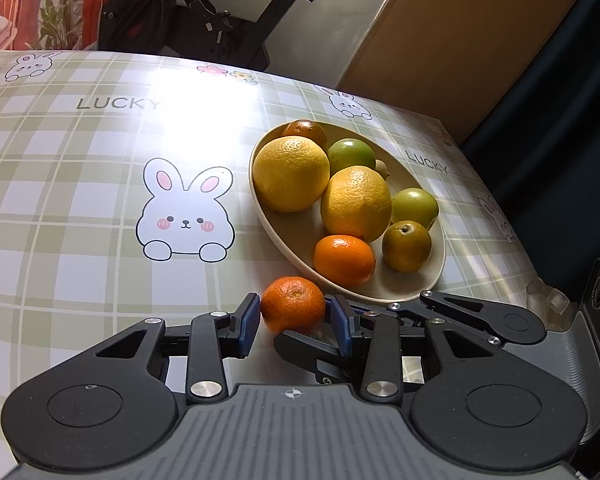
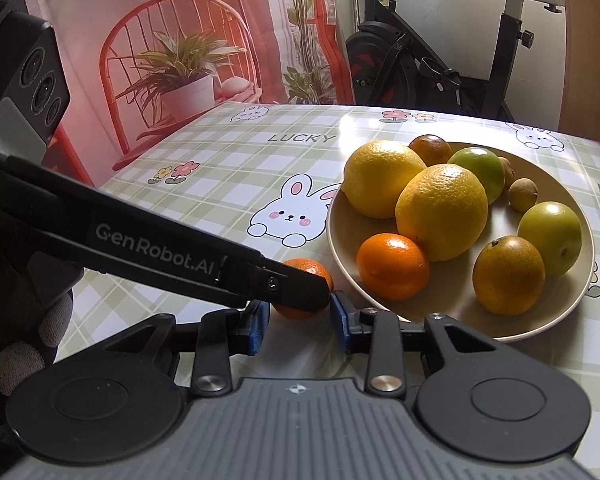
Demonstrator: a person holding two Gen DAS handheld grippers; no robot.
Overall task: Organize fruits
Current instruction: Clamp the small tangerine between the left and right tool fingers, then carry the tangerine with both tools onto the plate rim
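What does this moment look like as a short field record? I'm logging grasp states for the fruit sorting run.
loose fruit: tangerine on the tablecloth, just outside the plate
left gripper: pads on both sides of the tangerine, seemingly touching
right gripper: open, holding nothing, behind the tangerine
plate: holds two large yellow citrus, one orange, several green and brownish fruits
plate space: bare patch at its near edge
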